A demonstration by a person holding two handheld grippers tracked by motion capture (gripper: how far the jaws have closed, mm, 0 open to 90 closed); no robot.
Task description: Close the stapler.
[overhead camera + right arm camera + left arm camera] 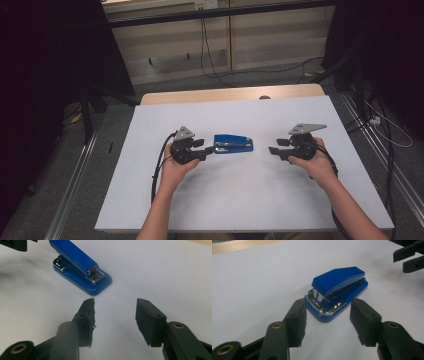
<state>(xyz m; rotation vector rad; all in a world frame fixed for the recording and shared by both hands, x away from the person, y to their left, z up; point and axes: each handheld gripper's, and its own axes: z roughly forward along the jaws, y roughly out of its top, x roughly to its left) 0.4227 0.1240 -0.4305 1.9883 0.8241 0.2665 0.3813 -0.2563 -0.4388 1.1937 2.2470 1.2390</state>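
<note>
A white counter [240,200] stands in a dim room with cables on the floor. The blue stapler [233,144] lies at its centre between both grippers. The left gripper [209,150] fingers [295,317] stand apart, flanking its near end without visible contact; the right gripper [272,150] fingers [86,315] stand apart, empty, nearby.

No legible text, label or number on anything here.

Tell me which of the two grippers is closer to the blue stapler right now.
The left gripper: its open jaws reach right up to the end of the blue stapler, while the right gripper stands off with bare table between.
</note>
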